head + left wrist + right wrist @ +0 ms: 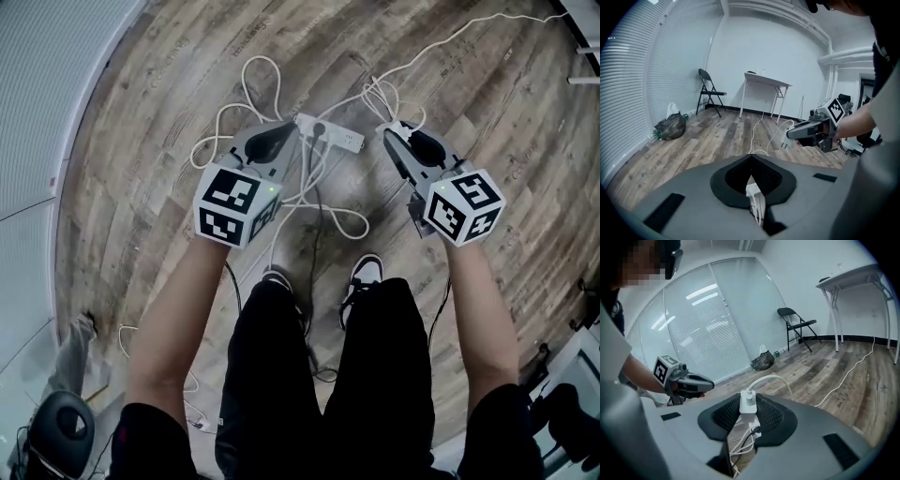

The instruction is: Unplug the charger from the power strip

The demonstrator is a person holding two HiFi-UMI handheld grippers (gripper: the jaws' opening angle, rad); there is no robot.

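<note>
My right gripper [749, 405] is shut on a white charger [748, 401], whose white cable arcs away from its top. In the left gripper view the same charger [784, 140] hangs at the tip of the right gripper [791, 134], high above the floor. The white power strip [332, 134] lies on the wood floor between the two gripper tips in the head view, with several cables still in it. My left gripper [751, 161] has its jaws together with nothing in them; its tip [289, 128] hovers left of the strip.
White and black cables [319, 202] loop over the floor around the strip and my shoes [366, 272]. A long white cord [450, 42] runs to the far right. A folding chair [708, 91], a white table [766, 82] and a black bag [670, 126] stand by the walls.
</note>
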